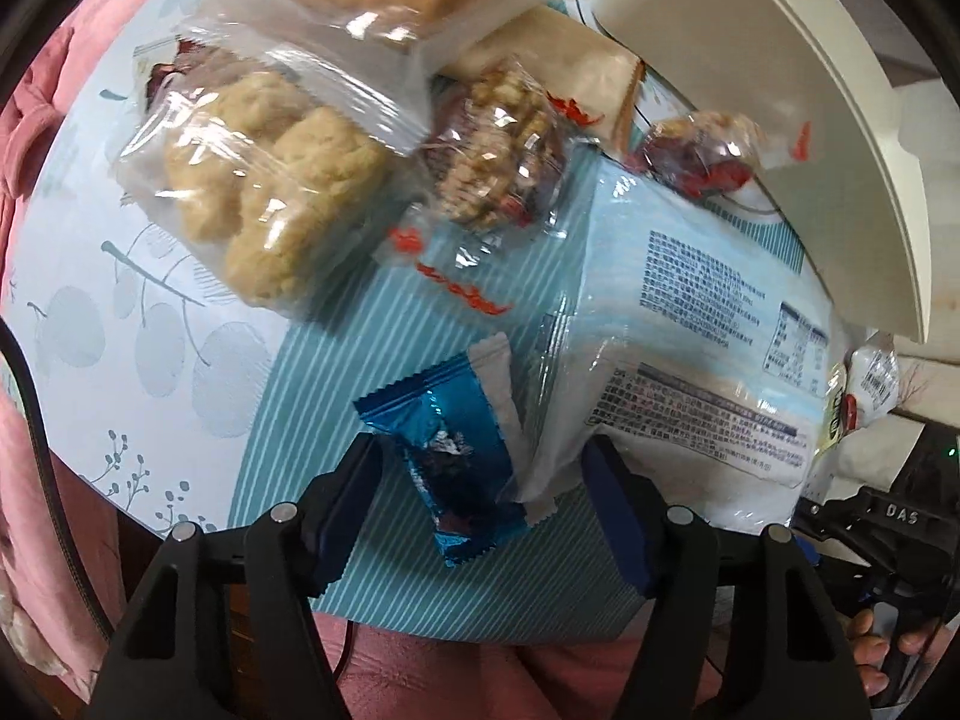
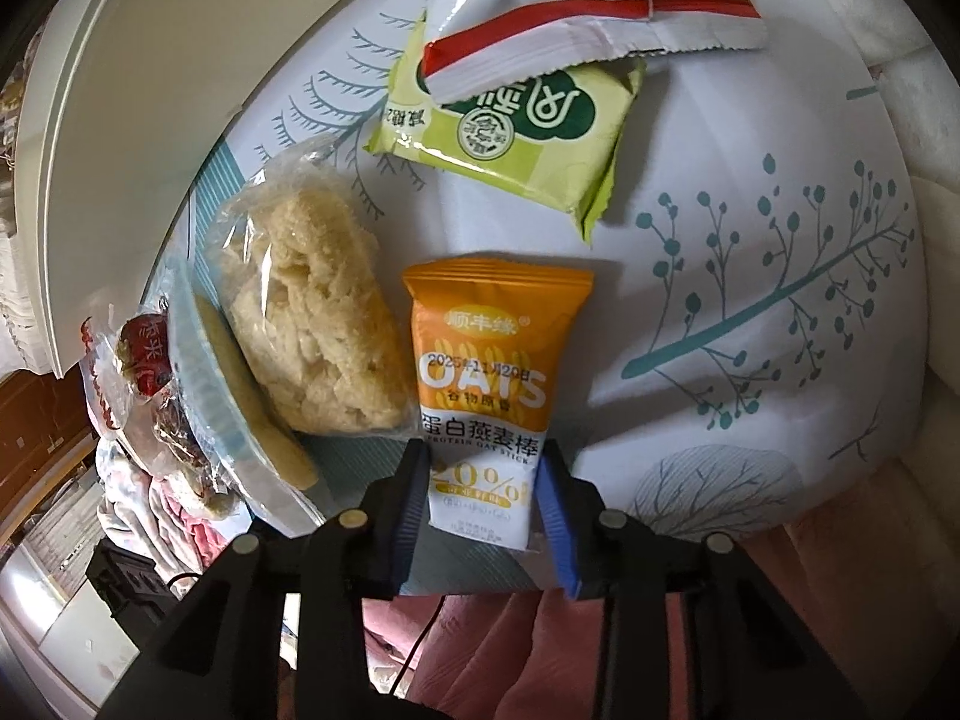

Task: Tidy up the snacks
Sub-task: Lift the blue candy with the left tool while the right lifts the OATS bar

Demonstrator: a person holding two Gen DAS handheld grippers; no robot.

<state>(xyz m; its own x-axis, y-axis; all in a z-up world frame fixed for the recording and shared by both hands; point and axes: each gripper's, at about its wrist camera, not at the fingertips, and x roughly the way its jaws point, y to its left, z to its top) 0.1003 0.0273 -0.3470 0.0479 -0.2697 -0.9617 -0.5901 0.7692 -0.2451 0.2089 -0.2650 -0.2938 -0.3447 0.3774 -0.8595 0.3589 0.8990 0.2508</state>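
The oat bar packet point(image 2: 480, 396) is taken as the landmark. A clear bag of crumbly pastry point(image 2: 312, 324) is laid just to its left, touching it. A biscuit packet point(image 2: 510, 138) is placed behind it, apart, and is partly overlapped by a crimped wrapper point(image 2: 576, 6) farther back. A tray point(image 2: 150, 90) is set far left.
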